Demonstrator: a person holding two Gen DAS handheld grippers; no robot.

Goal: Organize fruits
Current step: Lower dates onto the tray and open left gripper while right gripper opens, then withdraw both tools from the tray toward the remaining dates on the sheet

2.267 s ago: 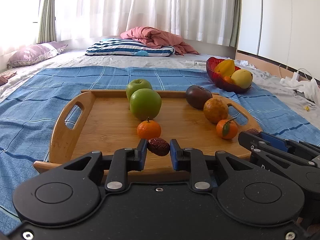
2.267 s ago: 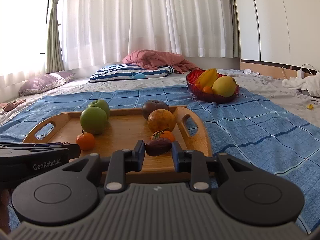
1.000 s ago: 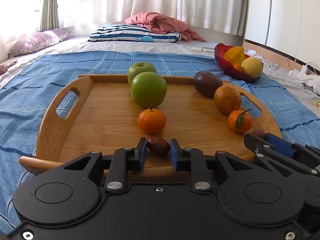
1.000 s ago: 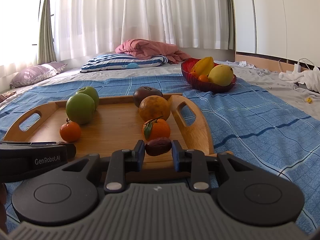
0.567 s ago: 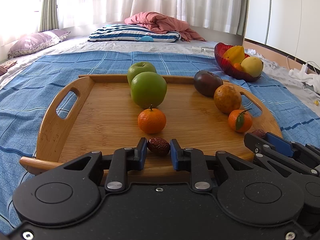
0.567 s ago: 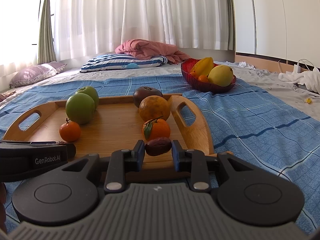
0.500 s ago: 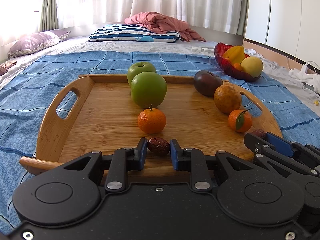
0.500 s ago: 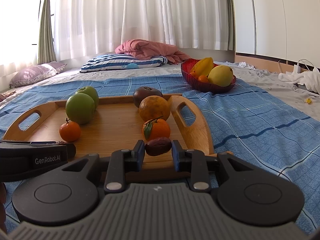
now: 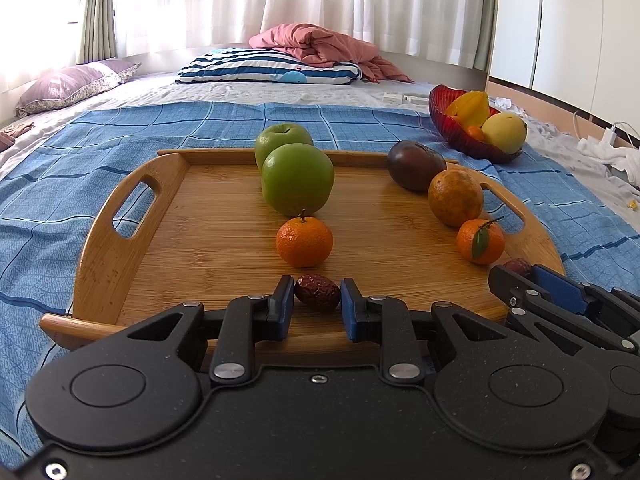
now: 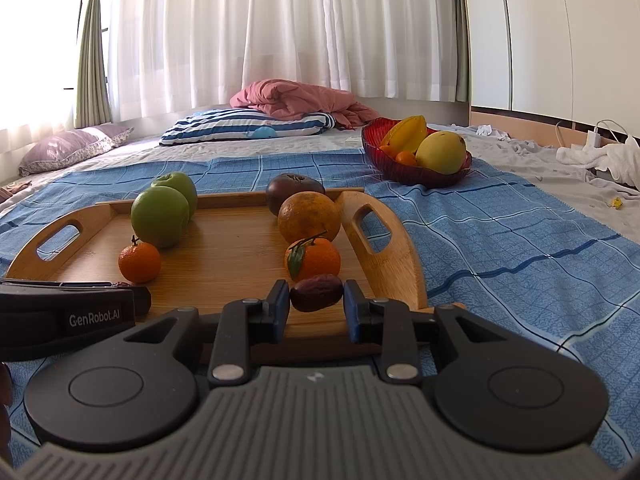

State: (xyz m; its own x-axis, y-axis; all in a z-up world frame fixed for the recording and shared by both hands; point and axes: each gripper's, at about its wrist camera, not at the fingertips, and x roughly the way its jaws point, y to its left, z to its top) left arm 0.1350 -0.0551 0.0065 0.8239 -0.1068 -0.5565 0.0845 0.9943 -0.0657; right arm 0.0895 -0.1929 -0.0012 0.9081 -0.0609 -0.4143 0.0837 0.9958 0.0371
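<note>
The tray (image 9: 120, 240) holds two green apples (image 9: 298, 178), two tangerines (image 9: 304, 242), two dates (image 9: 317, 297).

Green apples (image 9: 297, 179), orange mandarins (image 9: 304, 241), dark red dates (image 10: 316, 298), blue checked bedspread (image 10: 500, 240), navy-striped pillow (image 9: 264, 72), red bowl (image 10: 416, 170)

Striped pillow (image 9: 264, 66), pink quilt (image 9: 320, 46), white curtains (image 10: 280, 32)

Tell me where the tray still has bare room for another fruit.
Widest: tray floor between left handle and the green apples and mandarin. A narrower lane lies between those and the orange. Crowded: dark fruit, orange and leafed mandarin along the right handle.
</note>
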